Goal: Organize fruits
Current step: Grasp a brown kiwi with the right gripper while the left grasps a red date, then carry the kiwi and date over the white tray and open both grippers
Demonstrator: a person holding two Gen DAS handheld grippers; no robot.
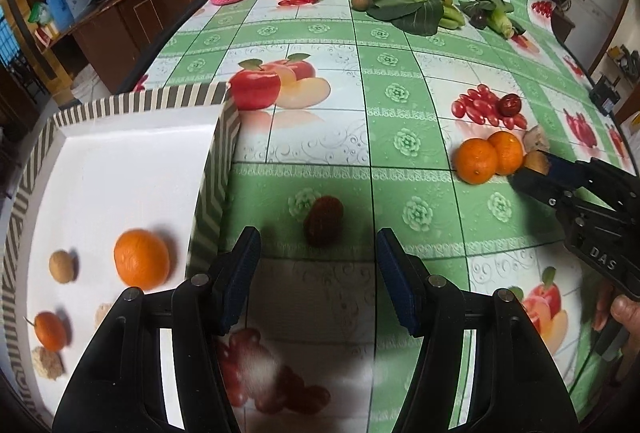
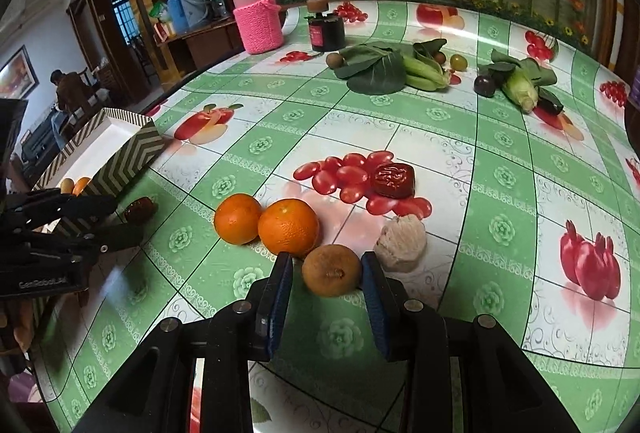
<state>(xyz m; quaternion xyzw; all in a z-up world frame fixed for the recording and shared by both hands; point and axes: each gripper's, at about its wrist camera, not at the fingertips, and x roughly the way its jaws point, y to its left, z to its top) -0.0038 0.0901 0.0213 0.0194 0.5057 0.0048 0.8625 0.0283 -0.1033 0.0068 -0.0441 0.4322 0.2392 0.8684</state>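
Observation:
My left gripper (image 1: 318,247) is open, just short of a dark red date (image 1: 323,222) on the tablecloth beside the striped box (image 1: 218,169). The box holds an orange (image 1: 141,259), a small orange (image 1: 50,330), a brown longan (image 1: 62,266) and pale pieces. My right gripper (image 2: 327,270) is open with a brown round fruit (image 2: 331,270) between its fingers, the pads close to it. Two oranges (image 2: 288,227) (image 2: 237,218), a pale lump (image 2: 401,243) and a red date (image 2: 394,180) lie just beyond. The right gripper (image 1: 538,169) shows at the fruit in the left wrist view.
At the far side lie leafy greens (image 2: 372,67), a corn cob (image 2: 520,91), a dark plum (image 2: 485,86) and small fruits. A pink knitted jar (image 2: 258,21) and a dark jar (image 2: 326,29) stand at the back. The left gripper (image 2: 64,229) is at the right wrist view's left.

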